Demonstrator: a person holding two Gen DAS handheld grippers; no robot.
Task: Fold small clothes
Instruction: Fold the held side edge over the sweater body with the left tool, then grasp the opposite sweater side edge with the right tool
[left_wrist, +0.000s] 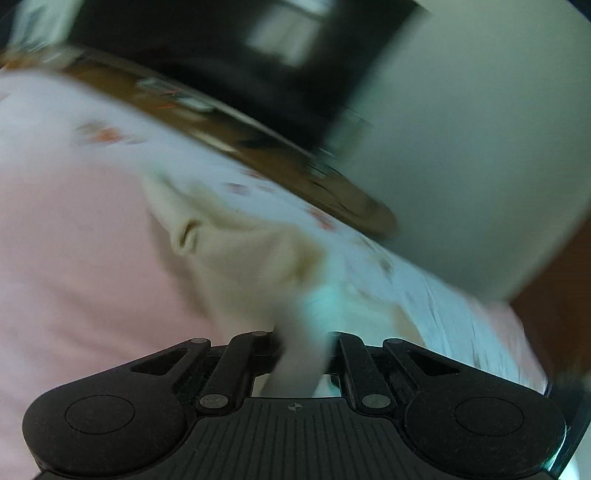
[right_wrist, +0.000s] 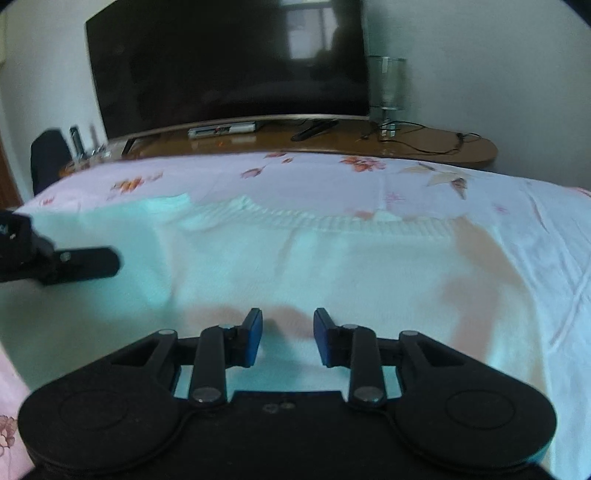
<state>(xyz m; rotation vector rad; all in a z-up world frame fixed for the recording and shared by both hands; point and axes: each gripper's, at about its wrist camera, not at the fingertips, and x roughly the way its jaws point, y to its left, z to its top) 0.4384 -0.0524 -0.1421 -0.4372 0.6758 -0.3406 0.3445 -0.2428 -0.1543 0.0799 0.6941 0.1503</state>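
On the floral bedsheet (right_wrist: 369, 177), the pale garment (right_wrist: 295, 266) lies mostly flat; we judge folding barely begun. Our left gripper (left_wrist: 301, 354) pinches its cloth; our right gripper (right_wrist: 288, 339), at 6 o'clock, stands half-open, empty.

One garment (right_wrist: 295, 266), one television (right_wrist: 229, 62), two tools (right_wrist: 288, 338).

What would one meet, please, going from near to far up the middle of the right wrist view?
Right gripper, jaws apart over the cloth → pale garment → floral bedsheet → wooden TV stand → dark television.
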